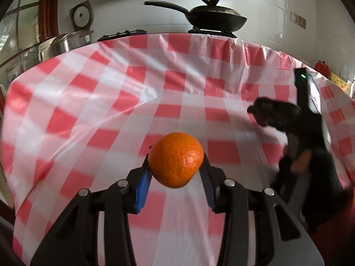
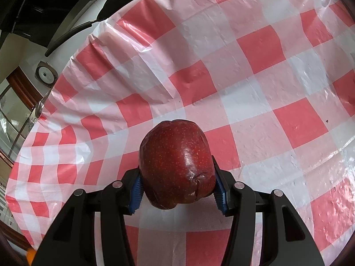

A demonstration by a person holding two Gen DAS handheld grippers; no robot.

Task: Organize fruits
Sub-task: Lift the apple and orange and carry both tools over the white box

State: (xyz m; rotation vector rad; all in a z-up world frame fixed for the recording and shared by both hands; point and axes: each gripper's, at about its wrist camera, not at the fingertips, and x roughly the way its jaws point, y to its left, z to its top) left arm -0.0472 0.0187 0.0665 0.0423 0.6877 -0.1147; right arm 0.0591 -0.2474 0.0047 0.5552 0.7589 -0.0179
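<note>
Two hand-held grippers each carry a piece of fruit over a counter (image 1: 88, 102) covered by a shiny plastic cloth in red and white checks. Seen from the left wrist camera, the left gripper (image 1: 176, 166) has its fingers (image 1: 142, 188) clamped on a small round orange (image 1: 176, 159), pressing it from both sides with blue ribbed pads; the orange sits at the finger ends, lifted clear of the cloth, and the checks behind it are smeared with blur. At the right side of that view, the other gripper appears as a dark, blurred shape with a small green light on top, held by a hand of which only a smeared part can be made out. Behind the far edge of the counter, a black frying pan (image 1: 213, 16) with a lid and a long handle sits on a stove, and a steel pot (image 1: 64, 42) stands to the left. Seen from the right wrist camera, the right gripper (image 2: 177, 186) has its fingers (image 2: 221, 190) clamped on a dark red apple (image 2: 176, 164) with pale speckles and wrinkled skin near one end. The apple fills the gap between the blue pads and hangs low over the checked cloth (image 2: 255, 88); whether it touches the cloth cannot be told. The cloth here is sharp, creased and wrinkled, with nothing else lying on it.
</note>
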